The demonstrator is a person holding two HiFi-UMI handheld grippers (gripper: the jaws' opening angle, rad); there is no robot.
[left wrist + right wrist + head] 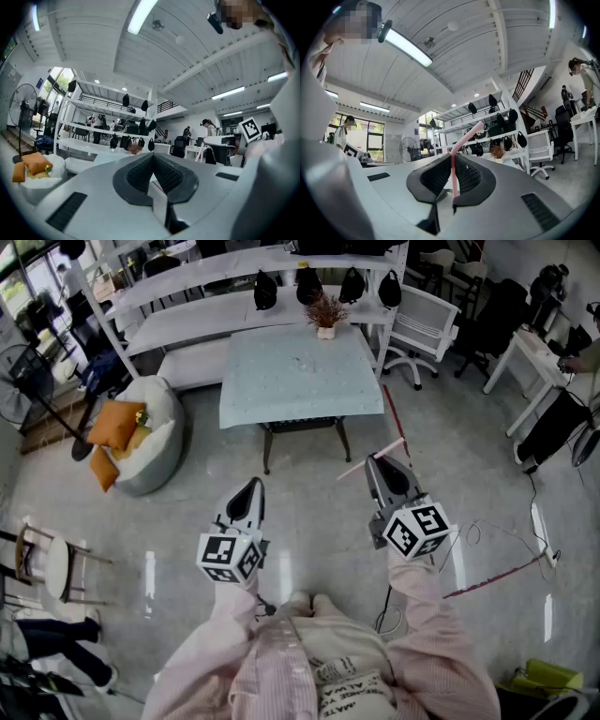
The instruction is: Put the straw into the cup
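My right fingers (472,177) pinch the straw (464,137), its bend just past the tips. It's light, thin and easily crushed, so a gentle mid-shaft hold suits. My left fingers (136,176) are closed, empty.

The head view looks steeply down from above the person's chest. It takes in the left gripper (249,488) and right gripper (382,463) close below, and the table (300,381) farther off at 12 o'clock. Each gripper view sits low behind its own jaws, very near them. It faces level across the room, so the ceiling (93,42) fills its upper half. All three views share the white shelf rack (216,273) hung with dark bags (265,289) and the potted plant (326,313) on the table. The beanbag (40,176) is at 8 o'clock in the left gripper view and at 9 o'clock in the head view. The white office chair (539,145) is at 4 o'clock in the right gripper view and at 1 o'clock in the head view.
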